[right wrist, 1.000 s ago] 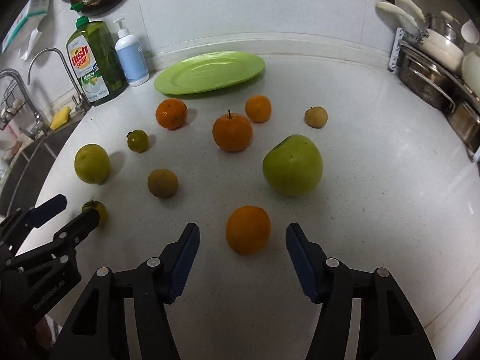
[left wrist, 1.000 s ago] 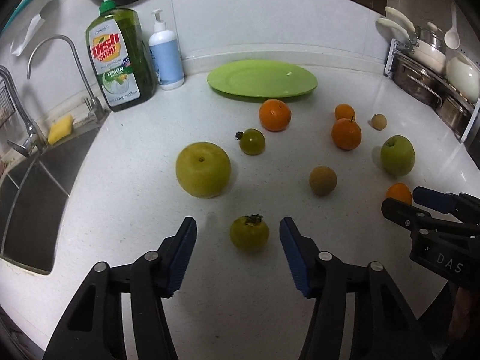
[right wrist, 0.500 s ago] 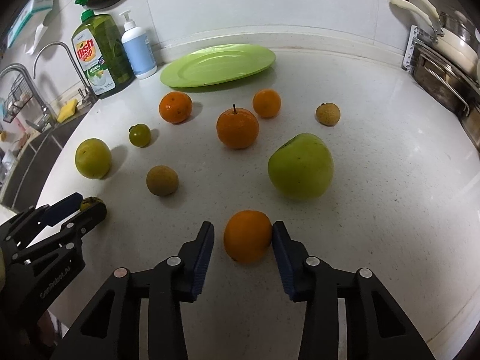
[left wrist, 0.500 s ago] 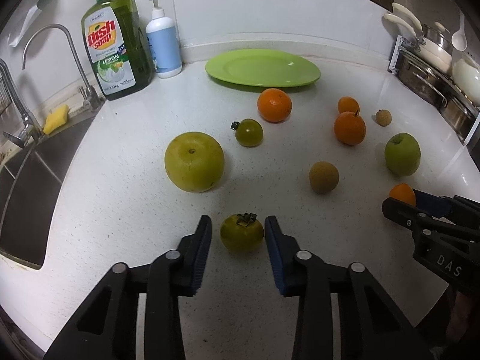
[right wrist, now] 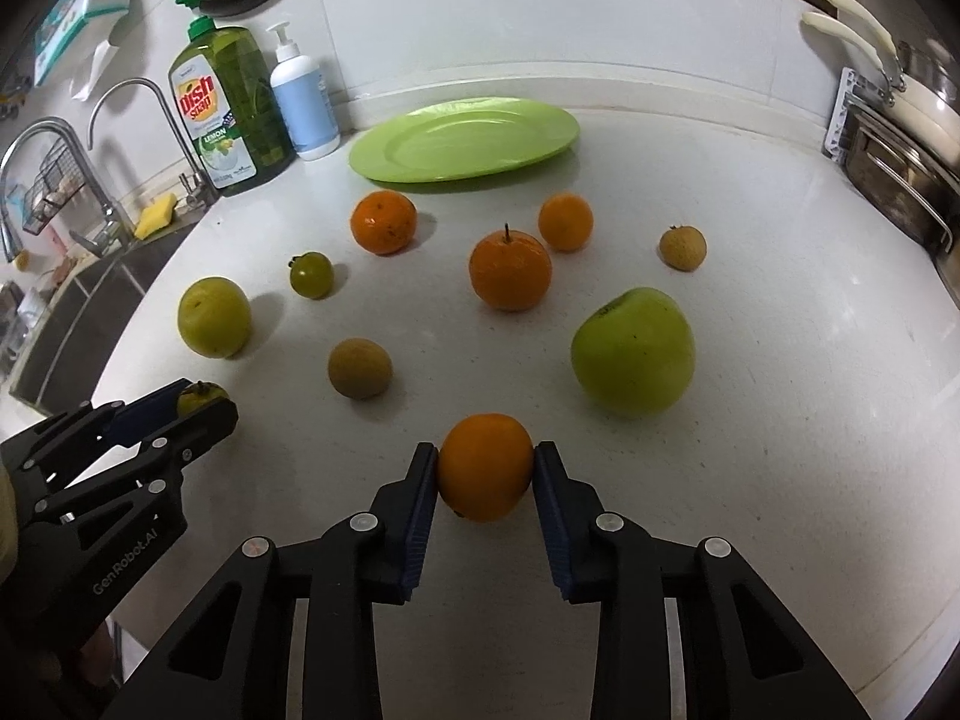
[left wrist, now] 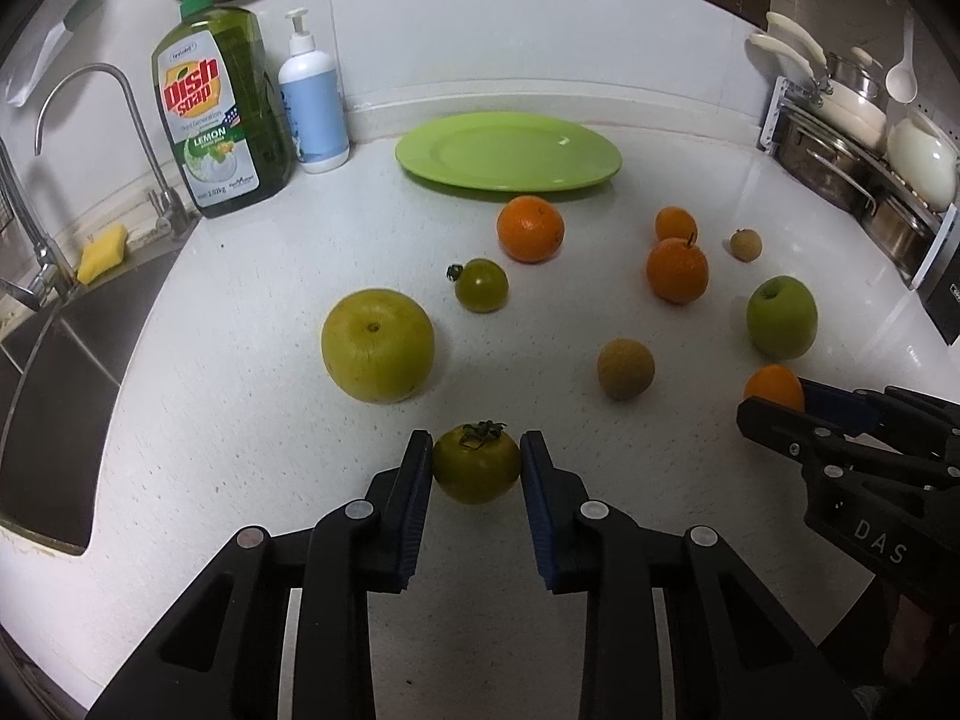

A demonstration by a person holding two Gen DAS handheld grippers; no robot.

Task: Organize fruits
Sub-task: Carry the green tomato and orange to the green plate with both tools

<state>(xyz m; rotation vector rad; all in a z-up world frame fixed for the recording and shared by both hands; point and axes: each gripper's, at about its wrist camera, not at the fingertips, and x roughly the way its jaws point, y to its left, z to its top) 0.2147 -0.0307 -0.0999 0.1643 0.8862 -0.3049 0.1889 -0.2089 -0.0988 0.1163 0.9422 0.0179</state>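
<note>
My left gripper [left wrist: 477, 456] is shut on a green tomato [left wrist: 476, 463] at the near edge of the white counter. My right gripper [right wrist: 485, 465] is shut on a small orange [right wrist: 485, 467]. The green plate [left wrist: 509, 149] lies empty at the back; it also shows in the right wrist view [right wrist: 465, 138]. On the counter lie a large yellow-green fruit [left wrist: 378, 345], a small green tomato [left wrist: 481, 284], three oranges [left wrist: 530, 228] [left wrist: 677, 270] [left wrist: 675, 223], two brown round fruits [left wrist: 625, 369] [left wrist: 746, 244] and a green apple [right wrist: 633, 351].
A dish soap bottle [left wrist: 219, 114] and a white pump bottle [left wrist: 313, 111] stand at the back left. The sink [left wrist: 42, 384] with its tap [left wrist: 90, 120] is on the left. A rack of pots [left wrist: 864, 144] lines the right edge.
Both grippers have closed from wide open onto their fruits: the left on the green tomato, the right on the small orange. Both have moved slightly forward.
</note>
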